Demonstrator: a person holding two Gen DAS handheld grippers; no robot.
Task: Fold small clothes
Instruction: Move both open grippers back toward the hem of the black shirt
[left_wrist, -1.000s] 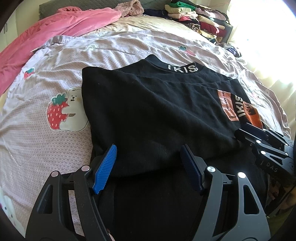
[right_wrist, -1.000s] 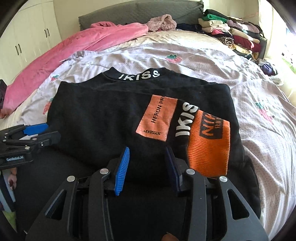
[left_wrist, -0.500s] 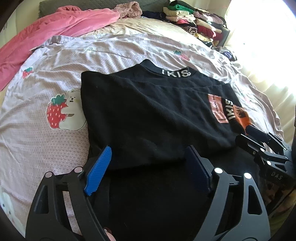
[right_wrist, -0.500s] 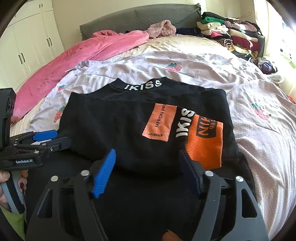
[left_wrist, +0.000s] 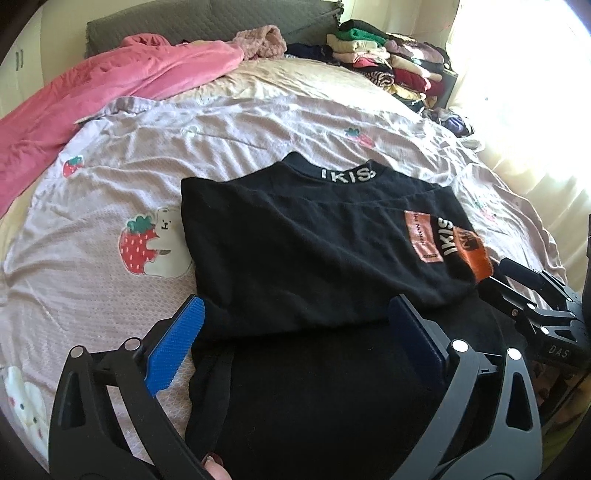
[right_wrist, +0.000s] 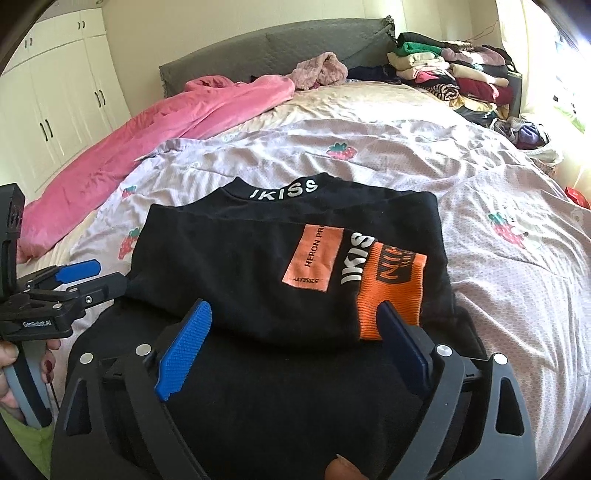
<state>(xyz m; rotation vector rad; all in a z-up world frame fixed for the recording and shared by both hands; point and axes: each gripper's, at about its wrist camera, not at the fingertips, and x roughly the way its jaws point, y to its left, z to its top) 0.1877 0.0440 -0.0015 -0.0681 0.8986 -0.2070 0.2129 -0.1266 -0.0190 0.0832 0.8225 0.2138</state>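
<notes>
1. Both sets of jaws, on the left gripper (left_wrist: 291, 332) and right gripper (right_wrist: 291, 339), were seen opening wide, nothing held.
2. The black top (right_wrist: 258, 258) was laid folded on the near bed (right_wrist: 498, 295).
3. The release was judged done; a further fold would call for a fresh grip.

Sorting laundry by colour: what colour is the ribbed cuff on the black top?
Orange, with black lettering; the cuff shows best in the right wrist view.

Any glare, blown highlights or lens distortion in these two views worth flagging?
Left wrist view: window light blows out the upper right; the bed bows under fisheye. Right wrist view: glare at the right edge; the black top reads nearly textureless, though its lettering stays sharp.
</notes>
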